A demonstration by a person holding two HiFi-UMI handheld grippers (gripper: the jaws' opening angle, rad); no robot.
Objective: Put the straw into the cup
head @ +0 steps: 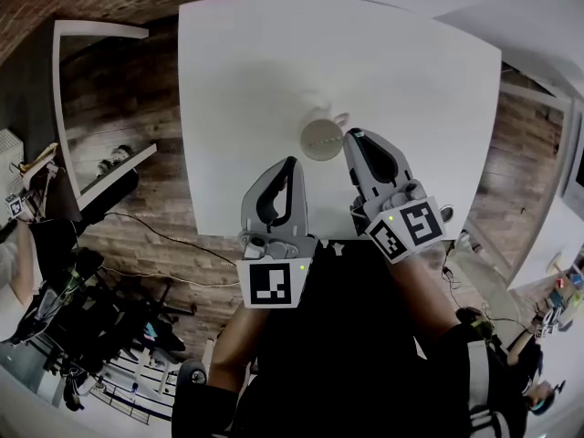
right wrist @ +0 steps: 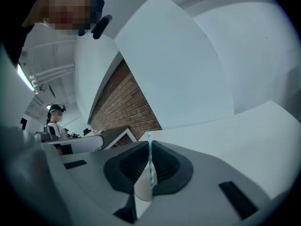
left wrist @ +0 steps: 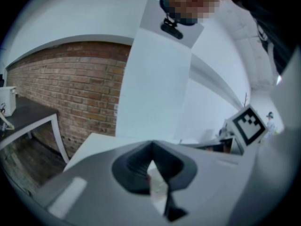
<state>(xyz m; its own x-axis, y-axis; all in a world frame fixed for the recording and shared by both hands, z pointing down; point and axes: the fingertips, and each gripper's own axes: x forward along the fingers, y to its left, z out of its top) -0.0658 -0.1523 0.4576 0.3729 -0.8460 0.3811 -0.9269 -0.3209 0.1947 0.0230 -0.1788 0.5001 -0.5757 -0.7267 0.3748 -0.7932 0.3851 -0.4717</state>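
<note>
**Two grippers at the table edge, the straw pinched in the right one**

Both grippers hang over the near edge of the white table (head: pixel 246 80). The cup (head: pixel 321 140) stands on the table just beyond them, seen from above as a round grey top.

The right gripper (head: pixel 352 137) reaches further forward, and in the head view its tip lies right beside the rim of the cup, on the cup's right side. In the right gripper view the jaws of this gripper (right wrist: pixel 149 142) are pressed together on the straw (right wrist: pixel 150 166), which has teal and white stripes. The straw stands nearly upright in the slit between them, and its top end rises a little above the tips. Lower in the same slit the pale cup (right wrist: pixel 141 194) shows, and the lower part of the straw crosses it. I cannot tell whether the end of the straw is already inside the cup or only in front of it.

The left gripper (head: pixel 290 164) is a little nearer to the person, to the left of the cup and apart from it. In the left gripper view its jaws (left wrist: pixel 151 147) meet at the tips with nothing between them. Only a pale blurred surface shows through the narrow gap below.

A brick wall (left wrist: pixel 70 88) stands behind the table.
</note>
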